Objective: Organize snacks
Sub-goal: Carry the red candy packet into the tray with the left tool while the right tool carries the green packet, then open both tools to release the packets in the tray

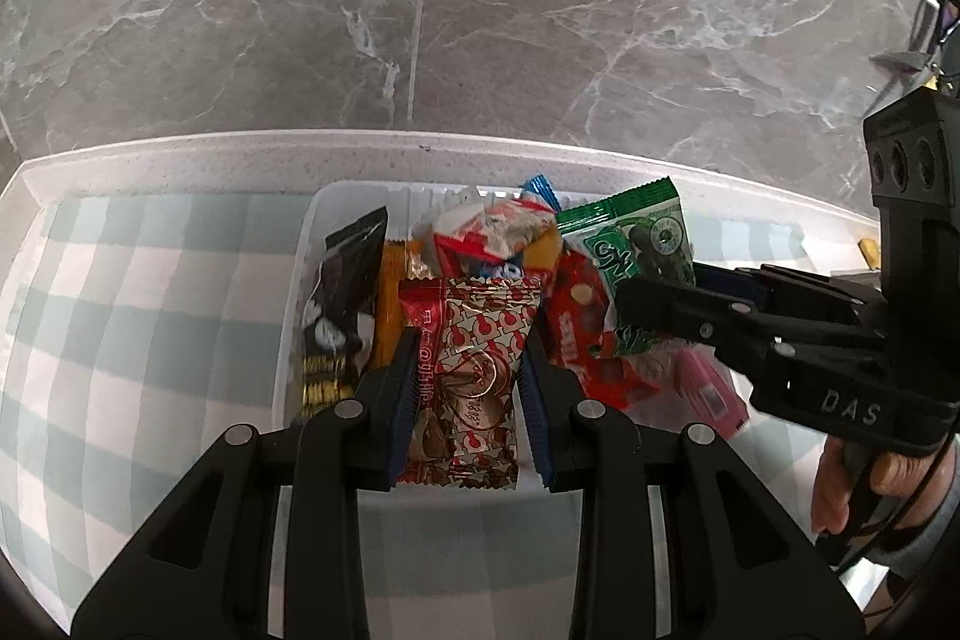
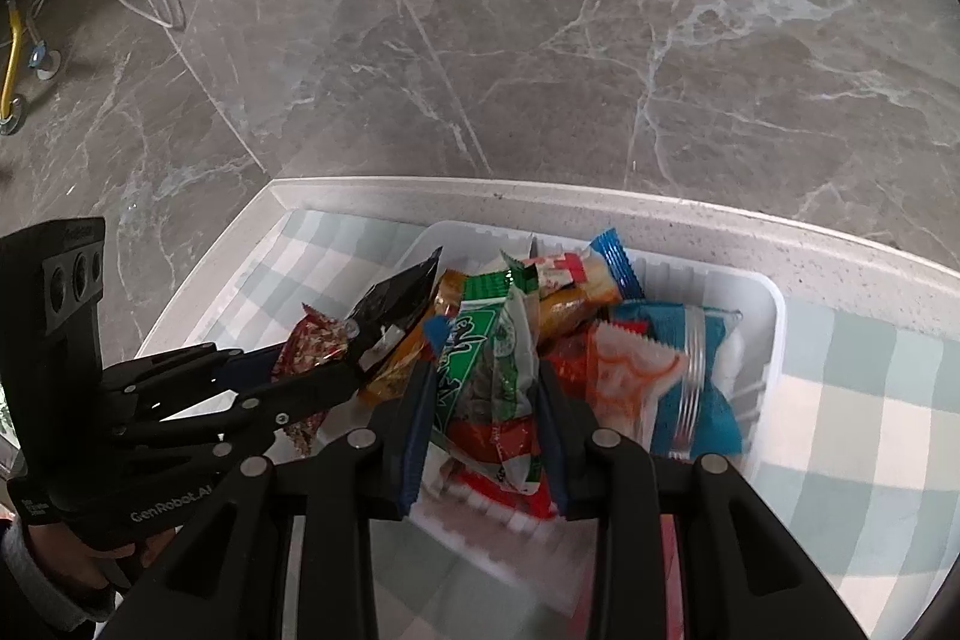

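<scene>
A white plastic bin full of wrapped snacks sits on a checked cloth. My left gripper is shut on a red-and-silver patterned snack packet, held over the bin's near edge. My right gripper is shut on a green-and-white snack packet above the bin. In the left wrist view the right gripper shows holding the green packet. In the right wrist view the left gripper holds the red patterned packet. A black packet stands at the bin's left side.
The checked cloth lies in a white speckled tray on a grey marble floor. A blue packet and orange-white packet lie in the bin's right part. Cables and a wheeled frame stand far left.
</scene>
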Demonstrator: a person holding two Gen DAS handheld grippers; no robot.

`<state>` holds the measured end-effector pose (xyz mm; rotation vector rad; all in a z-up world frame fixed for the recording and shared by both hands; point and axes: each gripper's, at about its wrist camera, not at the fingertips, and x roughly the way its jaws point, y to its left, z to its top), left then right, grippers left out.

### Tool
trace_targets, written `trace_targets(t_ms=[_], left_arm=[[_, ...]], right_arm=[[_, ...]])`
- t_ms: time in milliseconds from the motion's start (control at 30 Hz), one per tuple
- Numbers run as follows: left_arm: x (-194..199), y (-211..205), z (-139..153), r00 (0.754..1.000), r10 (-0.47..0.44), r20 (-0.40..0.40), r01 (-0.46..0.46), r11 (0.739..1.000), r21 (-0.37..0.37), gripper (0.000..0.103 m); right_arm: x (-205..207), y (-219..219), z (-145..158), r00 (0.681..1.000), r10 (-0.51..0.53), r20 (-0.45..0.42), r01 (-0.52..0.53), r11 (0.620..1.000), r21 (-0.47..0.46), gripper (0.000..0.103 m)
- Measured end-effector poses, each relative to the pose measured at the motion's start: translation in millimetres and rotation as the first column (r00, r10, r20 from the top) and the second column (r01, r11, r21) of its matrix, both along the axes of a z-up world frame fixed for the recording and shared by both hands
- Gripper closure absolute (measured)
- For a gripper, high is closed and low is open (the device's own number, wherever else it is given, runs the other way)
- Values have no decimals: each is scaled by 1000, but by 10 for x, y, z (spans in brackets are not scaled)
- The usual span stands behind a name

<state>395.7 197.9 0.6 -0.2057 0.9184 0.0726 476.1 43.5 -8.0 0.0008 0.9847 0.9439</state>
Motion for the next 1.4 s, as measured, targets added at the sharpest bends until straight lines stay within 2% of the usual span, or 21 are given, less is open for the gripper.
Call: trace_targets(t_ms=[233, 533, 867, 933, 967, 1133, 1400], left_arm=[[334, 99, -116, 1000, -4, -12, 4, 1000, 5, 74], [550, 94, -291, 1000, -5, -29, 5, 1000, 11, 74], [630, 105, -384, 999, 9, -32, -8, 1000, 27, 72], [649, 111, -403, 999, 15, -34, -14, 1000, 28, 60], [651, 109, -398, 999, 18, -29, -18, 999, 27, 58], [589, 114, -345, 1000, 26, -13, -26, 999, 28, 58], [434, 129, -231, 999, 45, 7, -46, 999, 17, 56]], right_arm=[[132, 99, -51, 1000, -3, 3, 3, 1000, -9, 68], [230, 174, -73, 1000, -10, 14, 10, 1000, -12, 68], [250, 226, -102, 999, -7, 36, 8, 999, -38, 68], [236, 257, -82, 999, -3, 52, 5, 999, -42, 68], [225, 260, -66, 998, -3, 63, 6, 999, -45, 68], [182, 236, -2, 996, -4, 87, 8, 999, -43, 63], [99, 137, 88, 993, -7, 114, 12, 999, -42, 61]])
